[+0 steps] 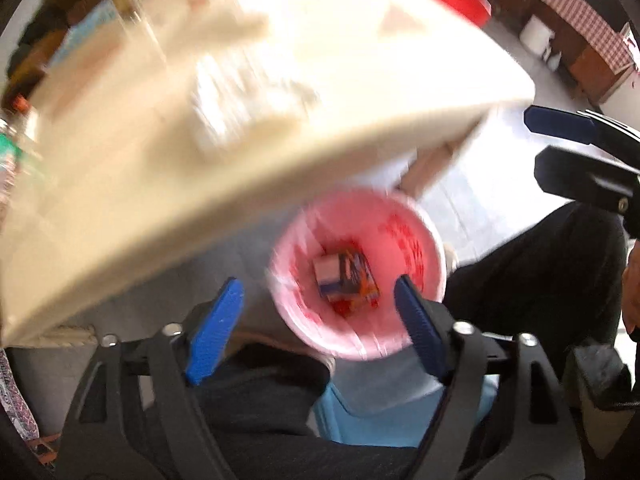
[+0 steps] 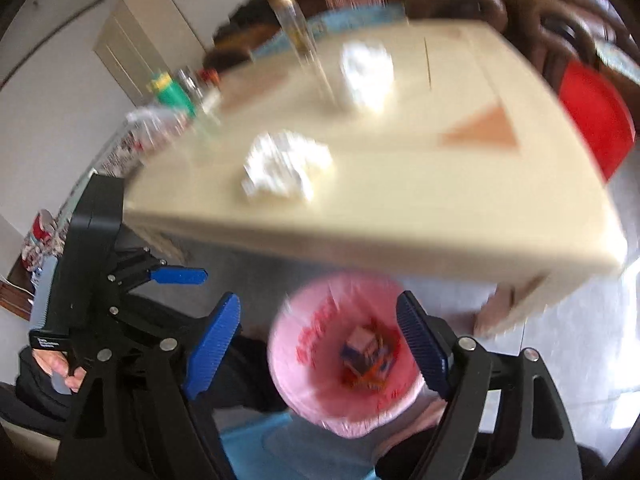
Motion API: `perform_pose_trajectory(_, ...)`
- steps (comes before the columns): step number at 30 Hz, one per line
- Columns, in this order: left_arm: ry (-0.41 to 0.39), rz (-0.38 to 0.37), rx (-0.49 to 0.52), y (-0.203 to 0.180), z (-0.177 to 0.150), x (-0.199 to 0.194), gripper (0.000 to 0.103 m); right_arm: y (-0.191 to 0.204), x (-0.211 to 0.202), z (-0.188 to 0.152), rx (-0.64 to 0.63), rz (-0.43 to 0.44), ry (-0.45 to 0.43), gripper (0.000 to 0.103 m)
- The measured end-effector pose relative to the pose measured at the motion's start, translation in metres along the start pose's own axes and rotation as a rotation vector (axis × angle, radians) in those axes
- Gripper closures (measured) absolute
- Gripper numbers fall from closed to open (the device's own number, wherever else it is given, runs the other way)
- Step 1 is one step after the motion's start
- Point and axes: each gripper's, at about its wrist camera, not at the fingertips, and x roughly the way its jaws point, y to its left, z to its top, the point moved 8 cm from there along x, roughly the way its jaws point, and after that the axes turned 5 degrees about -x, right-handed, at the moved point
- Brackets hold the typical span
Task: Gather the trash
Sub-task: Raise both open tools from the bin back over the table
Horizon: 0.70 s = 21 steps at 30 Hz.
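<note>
A bin lined with a pink bag [image 1: 356, 276] stands on the floor below the cream table's [image 1: 160, 184] front edge, with a small colourful carton [image 1: 346, 276] inside. It also shows in the right wrist view [image 2: 344, 360], carton [image 2: 366, 350] in it. Two crumpled white paper wads [image 2: 286, 166] [image 2: 366, 70] lie on the table [image 2: 440, 200]; one shows blurred in the left wrist view [image 1: 244, 96]. My left gripper [image 1: 316, 320] is open and empty above the bin. My right gripper [image 2: 320, 344] is open and empty above the bin. Each gripper also shows in the other's view [image 2: 176, 276] [image 1: 560, 124].
A tall glass bottle [image 2: 300, 36] stands on the table's far side. A green bottle [image 2: 172, 92] and clear bottles [image 2: 152, 128] crowd the left edge. A red stool [image 2: 592, 116] stands at the right. A dark-clothed leg [image 1: 540, 272] is beside the bin.
</note>
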Motion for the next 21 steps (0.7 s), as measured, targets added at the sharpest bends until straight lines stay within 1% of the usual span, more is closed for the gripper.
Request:
perform_pose_trajectory(3, -0.066, 0.018, 0.0, 0.008, 0.022, -0.033, 0.023, 0.006, -0.028, 0.037, -0.004, 0.008, -0.077, 0.024)
perform_pose_trajectory(5, -0.094, 0.01, -0.023, 0.017, 0.038, -0.056, 0.023, 0.008, -0.047, 0.061, -0.014, 0.006, -0.125, 0.024)
perform_pose_trajectory(6, -0.1, 0.007, -0.037, 0.022, 0.045, -0.067, 0.023, 0.008, -0.054, 0.071, -0.018, 0.005, -0.145, 0.022)
perform_pose_trajectory(7, -0.116, 0.003, -0.05, 0.028, 0.054, -0.08, 0.023, 0.008, -0.061, 0.081, -0.019, 0.004, -0.163, 0.013)
perform_pose_trajectory(9, -0.147, 0.01, -0.07, 0.039, 0.066, -0.102, 0.023, 0.005, -0.074, 0.101, -0.008, -0.015, -0.195, 0.012)
perform_pose_trajectory(11, -0.183, 0.039, -0.082, 0.049, 0.081, -0.123, 0.022, 0.007, -0.084, 0.124, -0.017, 0.0, -0.215, 0.012)
perform_pose_trajectory(12, -0.193, 0.045, -0.085, 0.052, 0.086, -0.129, 0.022, 0.006, -0.088, 0.135, -0.011, -0.011, -0.231, 0.012)
perform_pose_trajectory(13, -0.205, 0.049, -0.088, 0.055, 0.093, -0.138, 0.019, 0.006, -0.092, 0.141, -0.006, -0.01, -0.242, 0.012)
perform_pose_trajectory(14, -0.214, 0.049, -0.091, 0.056, 0.098, -0.143, 0.016, 0.006, -0.093, 0.151, -0.002, 0.007, -0.246, 0.012)
perform_pose_trajectory(17, -0.234, 0.046, -0.108, 0.057, 0.111, -0.151, 0.016, 0.0, -0.09, 0.178, 0.028, 0.029, -0.256, 0.012)
perform_pose_trajectory(21, -0.221, 0.029, -0.119, 0.055, 0.121, -0.14, 0.015, -0.009, -0.074, 0.206, 0.008, -0.013, -0.239, 0.012)
